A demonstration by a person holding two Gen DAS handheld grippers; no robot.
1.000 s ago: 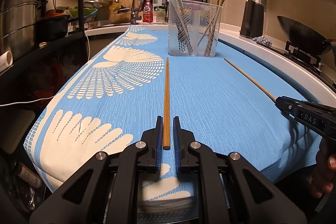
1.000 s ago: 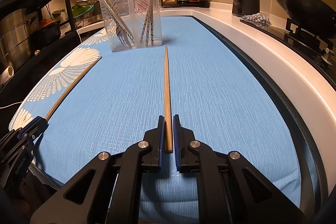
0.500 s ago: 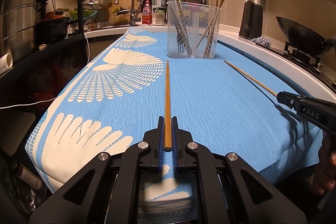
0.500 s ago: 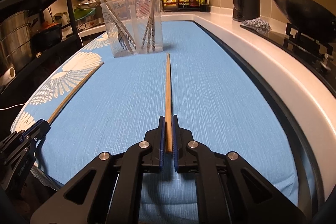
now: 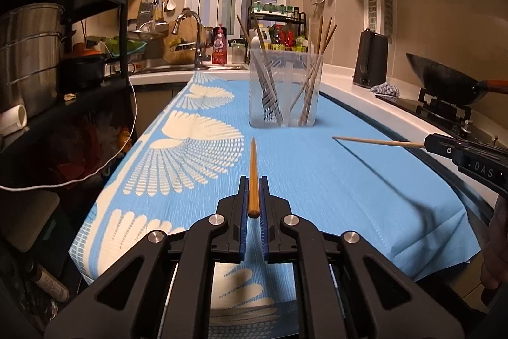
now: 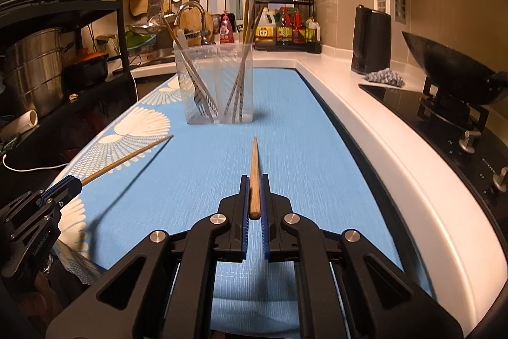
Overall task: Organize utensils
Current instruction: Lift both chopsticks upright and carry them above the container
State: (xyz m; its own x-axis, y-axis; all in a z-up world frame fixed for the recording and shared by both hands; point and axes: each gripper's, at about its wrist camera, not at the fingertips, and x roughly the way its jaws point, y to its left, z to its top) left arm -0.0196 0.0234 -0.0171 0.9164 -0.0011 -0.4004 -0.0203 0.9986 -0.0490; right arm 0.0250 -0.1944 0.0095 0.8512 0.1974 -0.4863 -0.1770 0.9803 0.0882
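Note:
My left gripper (image 5: pixel 253 180) is shut on the thick end of a darker wooden chopstick (image 5: pixel 253 162), held off the blue cloth (image 5: pixel 317 173) and pointing at the clear utensil holder (image 5: pixel 284 89). My right gripper (image 6: pixel 254 178) is shut on a lighter wooden chopstick (image 6: pixel 254 161), also lifted and aimed at the holder (image 6: pixel 216 84). Each gripper shows in the other's view: the right one (image 5: pixel 427 145) at the right edge with its chopstick (image 5: pixel 377 142), the left one (image 6: pixel 77 181) at the lower left with its chopstick (image 6: pixel 127 156). Forks and several chopsticks stand in the holder.
A white counter edge (image 6: pixel 381 142) runs along the right of the cloth, with a stove and wok (image 6: pixel 451 69) beyond and a black kettle (image 6: pixel 371 40). A black shelf with steel pots (image 5: pixel 28 53) stands left. A sink tap (image 5: pixel 193 34) and bottles are at the back.
Both grippers closed on their chopsticks and lifted them off the cloth; the chopstick tips now float above the surface, casting shadows.

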